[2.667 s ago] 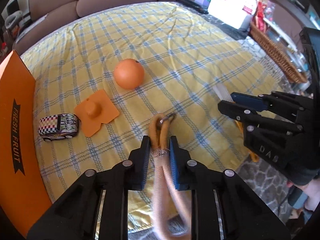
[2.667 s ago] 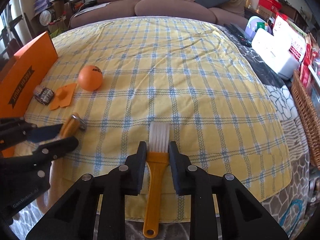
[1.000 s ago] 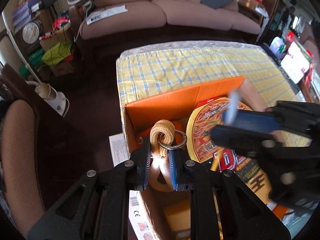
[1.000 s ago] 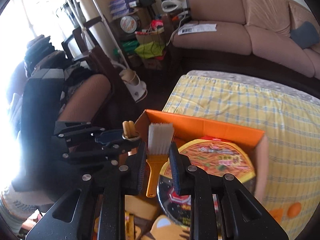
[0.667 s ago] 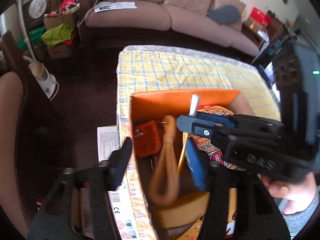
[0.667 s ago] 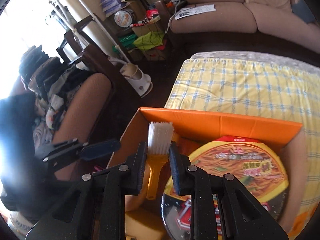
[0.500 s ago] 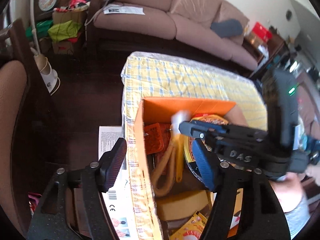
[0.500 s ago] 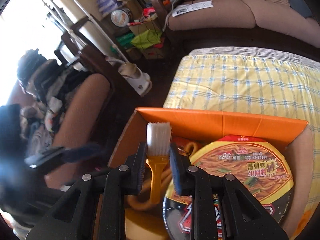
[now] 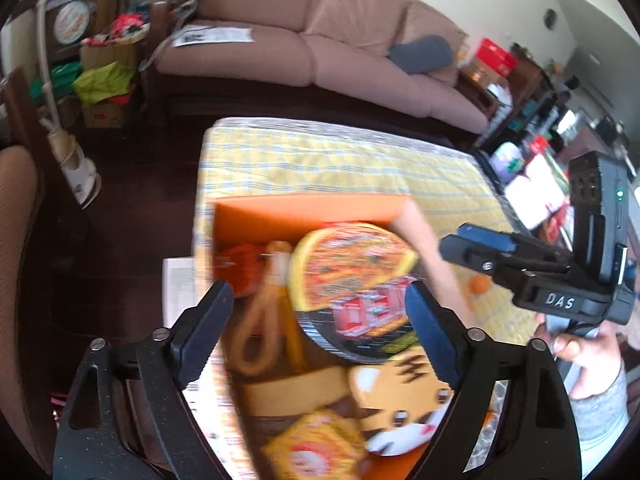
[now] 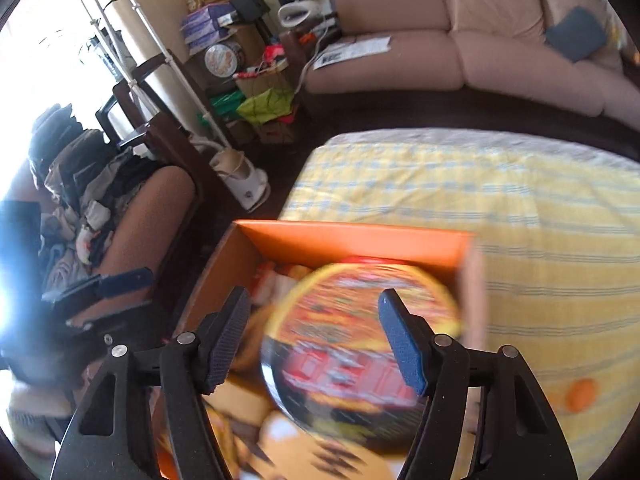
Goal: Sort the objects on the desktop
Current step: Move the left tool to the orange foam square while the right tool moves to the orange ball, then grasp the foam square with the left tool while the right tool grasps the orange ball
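An orange cardboard box [image 9: 304, 210] stands at the near end of the table with the yellow checked cloth [image 9: 340, 164]. Inside lie a tan rope loop [image 9: 260, 328], an orange-handled brush beside it, a round noodle bowl [image 9: 352, 276], a tiger toy [image 9: 404, 396] and a yellow packet [image 9: 316, 448]. My left gripper [image 9: 318, 312] is open and empty above the box. My right gripper [image 10: 312, 336] is open and empty over the noodle bowl [image 10: 360, 320]; it also shows in the left wrist view [image 9: 472, 246]. The box [image 10: 352, 240] shows in the right wrist view too.
An orange ball [image 10: 580, 396] and a flat orange piece lie on the cloth [image 10: 500, 200] right of the box. A brown sofa [image 9: 320, 52] stands behind the table. A chair with clothes [image 10: 100, 184] and cluttered shelves are at the left. A paper sheet [image 9: 178, 288] lies left of the box.
My left gripper opened and dropped the rope loop into the box. My right gripper opened and let the brush fall in beside it. Both grippers drew back slightly.
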Demonstrator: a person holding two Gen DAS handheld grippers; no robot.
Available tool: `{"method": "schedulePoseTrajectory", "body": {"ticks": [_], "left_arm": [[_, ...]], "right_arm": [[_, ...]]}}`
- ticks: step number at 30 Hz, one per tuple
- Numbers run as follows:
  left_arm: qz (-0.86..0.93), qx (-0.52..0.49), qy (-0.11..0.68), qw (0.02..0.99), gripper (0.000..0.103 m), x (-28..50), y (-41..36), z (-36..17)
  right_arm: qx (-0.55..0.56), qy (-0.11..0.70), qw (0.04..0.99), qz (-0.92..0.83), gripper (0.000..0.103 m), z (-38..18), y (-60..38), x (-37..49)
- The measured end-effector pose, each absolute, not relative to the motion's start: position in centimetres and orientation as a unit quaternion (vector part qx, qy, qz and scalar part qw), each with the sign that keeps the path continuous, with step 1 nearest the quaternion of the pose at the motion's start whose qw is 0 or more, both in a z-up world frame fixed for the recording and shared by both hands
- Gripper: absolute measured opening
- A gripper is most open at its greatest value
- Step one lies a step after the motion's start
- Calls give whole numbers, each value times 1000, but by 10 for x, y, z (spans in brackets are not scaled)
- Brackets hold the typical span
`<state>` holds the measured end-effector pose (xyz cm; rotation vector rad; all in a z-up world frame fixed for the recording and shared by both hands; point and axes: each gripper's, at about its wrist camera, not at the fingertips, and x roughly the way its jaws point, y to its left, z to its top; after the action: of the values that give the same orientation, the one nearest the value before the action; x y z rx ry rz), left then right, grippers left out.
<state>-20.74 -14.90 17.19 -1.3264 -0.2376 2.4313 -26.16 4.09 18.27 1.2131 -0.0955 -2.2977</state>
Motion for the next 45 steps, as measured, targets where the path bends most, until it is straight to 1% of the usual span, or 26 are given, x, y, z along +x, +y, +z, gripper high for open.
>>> {"method": "schedulePoseTrajectory", "body": {"ticks": [4, 7, 12, 13, 17, 21, 22, 23, 24, 25, 28, 30, 34, 36, 39, 43, 45], "left_arm": [[855, -466, -56, 220, 90, -192, -88, 177], [845, -470, -26, 252, 90, -183, -37, 175], [822, -483, 46, 298, 89, -172, 45, 163], [815, -487, 62, 308, 88, -171, 60, 159], [777, -501, 171, 341, 72, -172, 113, 141], [728, -515, 275, 360, 67, -185, 149, 118], [720, -516, 291, 363, 63, -188, 151, 114], [707, -516, 316, 366, 61, -191, 156, 107], [695, -516, 341, 366, 61, -193, 160, 101], [686, -515, 364, 364, 58, -193, 161, 93], [654, -514, 414, 369, 58, -196, 171, 71], [647, -514, 425, 370, 58, -197, 176, 62], [641, -519, 402, 399, 58, -195, 190, 54], [634, -520, 404, 406, 58, -191, 196, 46], [621, -520, 415, 415, 64, -185, 203, 38], [617, -522, 423, 410, 64, -187, 209, 34], [613, -529, 435, 394, 64, -190, 212, 31]], "right_arm": [[435, -14, 234, -870, 74, 194, 109, -237], [444, 6, 187, -876, 75, 187, 163, -225], [457, -37, 132, -879, 75, 167, 243, -217], [457, -46, 128, -879, 75, 164, 253, -216], [465, -65, 120, -875, 75, 142, 280, -221], [471, -74, 132, -869, 74, 120, 294, -221], [472, -77, 137, -868, 72, 115, 296, -222], [474, -82, 147, -864, 66, 109, 297, -224], [475, -83, 151, -863, 64, 104, 300, -225], [478, -80, 154, -861, 60, 99, 300, -228], [477, -61, 162, -862, 59, 89, 296, -233], [475, -55, 168, -862, 60, 85, 292, -236], [472, -48, 175, -863, 59, 73, 287, -241], [473, -50, 177, -861, 60, 66, 287, -245], [476, -66, 184, -858, 60, 55, 288, -248], [476, -59, 188, -857, 59, 48, 285, -252], [472, -59, 186, -860, 55, 48, 285, -253]]}}
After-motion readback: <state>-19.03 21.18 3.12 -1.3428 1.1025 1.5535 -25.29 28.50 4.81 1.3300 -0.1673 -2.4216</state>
